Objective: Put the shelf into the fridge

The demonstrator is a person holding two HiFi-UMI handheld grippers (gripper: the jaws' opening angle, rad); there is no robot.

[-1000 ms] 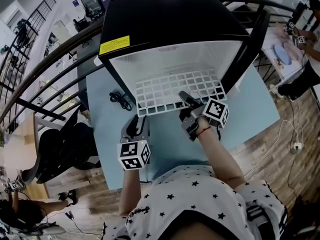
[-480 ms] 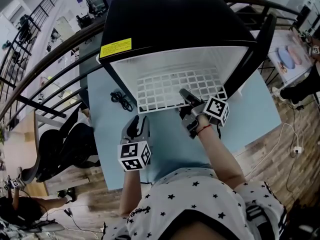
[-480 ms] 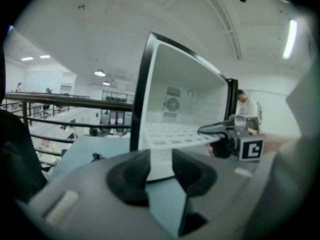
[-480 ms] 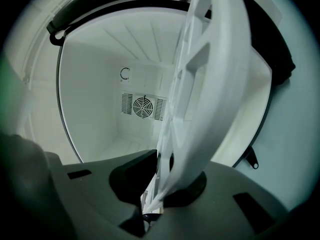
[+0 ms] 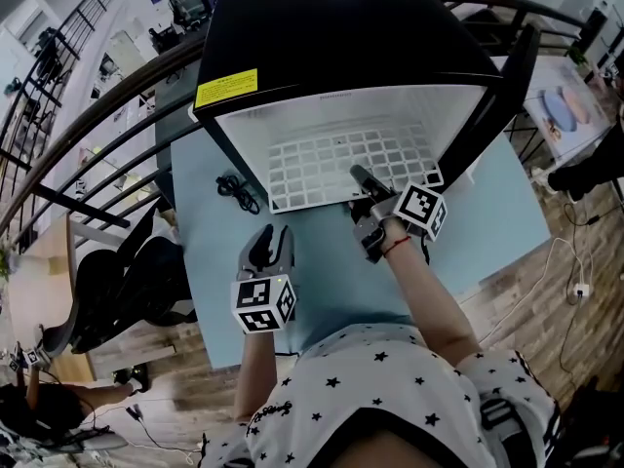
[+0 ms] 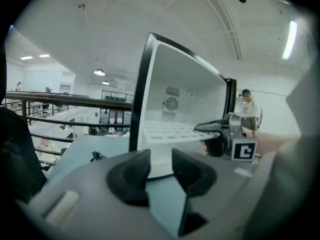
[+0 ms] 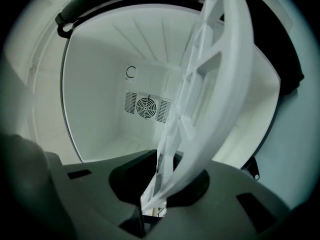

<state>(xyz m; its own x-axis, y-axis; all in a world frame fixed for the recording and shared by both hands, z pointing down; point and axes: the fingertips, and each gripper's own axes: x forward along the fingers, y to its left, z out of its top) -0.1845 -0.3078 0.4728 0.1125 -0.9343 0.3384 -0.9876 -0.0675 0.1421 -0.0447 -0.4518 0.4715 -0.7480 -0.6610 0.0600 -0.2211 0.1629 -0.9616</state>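
A pale blue flat surface [image 5: 322,281] is seen, with a small tangled black cable [image 5: 235,193] lying near its left edge. A dark curved metal railing [image 5: 88,115] is set beyond it. A black padded chair [image 5: 127,291] is placed to its left. A white cord [image 5: 577,287] is trailed over the brown wooden plank floor [image 5: 507,300].

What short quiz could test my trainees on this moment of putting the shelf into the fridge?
1. True or false: the left gripper holds the shelf.
2. Where does the black cable lie? A: inside the fridge. B: on the table beside the fridge. C: on top of the fridge.
3. What colour is the label on the fridge's top?
Key: 1 false, its jaws stand apart and empty; the right gripper grips the shelf. 2 B. 3 yellow.
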